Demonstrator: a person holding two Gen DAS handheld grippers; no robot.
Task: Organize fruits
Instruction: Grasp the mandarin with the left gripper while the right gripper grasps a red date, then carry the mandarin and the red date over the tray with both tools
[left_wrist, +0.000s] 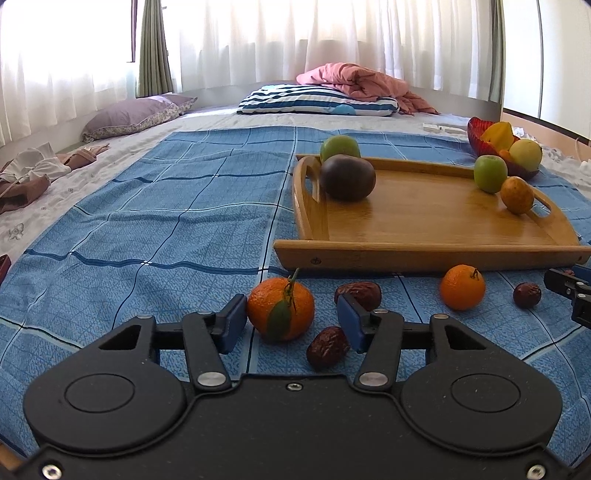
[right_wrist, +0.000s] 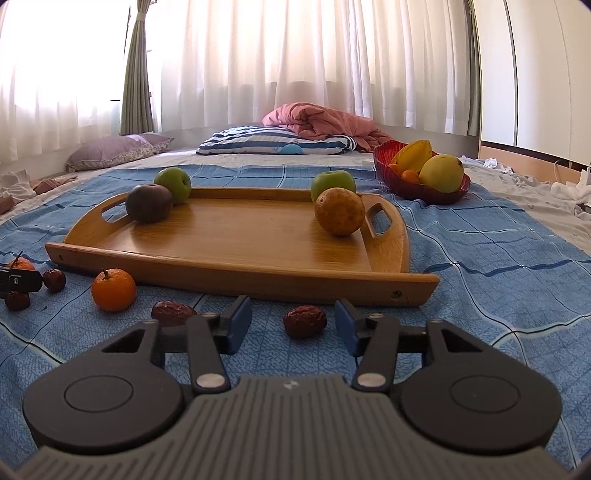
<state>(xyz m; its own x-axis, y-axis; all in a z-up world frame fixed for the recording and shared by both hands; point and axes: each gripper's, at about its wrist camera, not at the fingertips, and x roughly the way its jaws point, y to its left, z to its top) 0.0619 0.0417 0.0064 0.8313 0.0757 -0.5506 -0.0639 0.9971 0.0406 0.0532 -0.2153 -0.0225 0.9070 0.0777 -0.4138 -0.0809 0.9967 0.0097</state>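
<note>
My left gripper (left_wrist: 291, 321) is open low over the blue cloth. A leafy tangerine (left_wrist: 280, 308) sits between its fingers, against the left pad and clear of the right one. A red date (left_wrist: 327, 347) lies by the right finger, and another date (left_wrist: 358, 293) lies just beyond it. My right gripper (right_wrist: 293, 325) is open around a red date (right_wrist: 304, 321) without touching it. A second tangerine (right_wrist: 113, 290) and one more date (right_wrist: 171, 312) lie to its left. The wooden tray (right_wrist: 240, 273) ahead holds a dark purple fruit (right_wrist: 149, 208), two green apples and a yellow-brown fruit (right_wrist: 339, 211).
A red bowl (right_wrist: 421, 192) with yellow fruit stands beyond the tray's right end. Pillows and a pink quilt (right_wrist: 317, 120) lie at the far end of the bed. Loose clothes (left_wrist: 29, 177) sit at the left edge. The left gripper's tip (right_wrist: 18, 280) shows at the right view's left edge.
</note>
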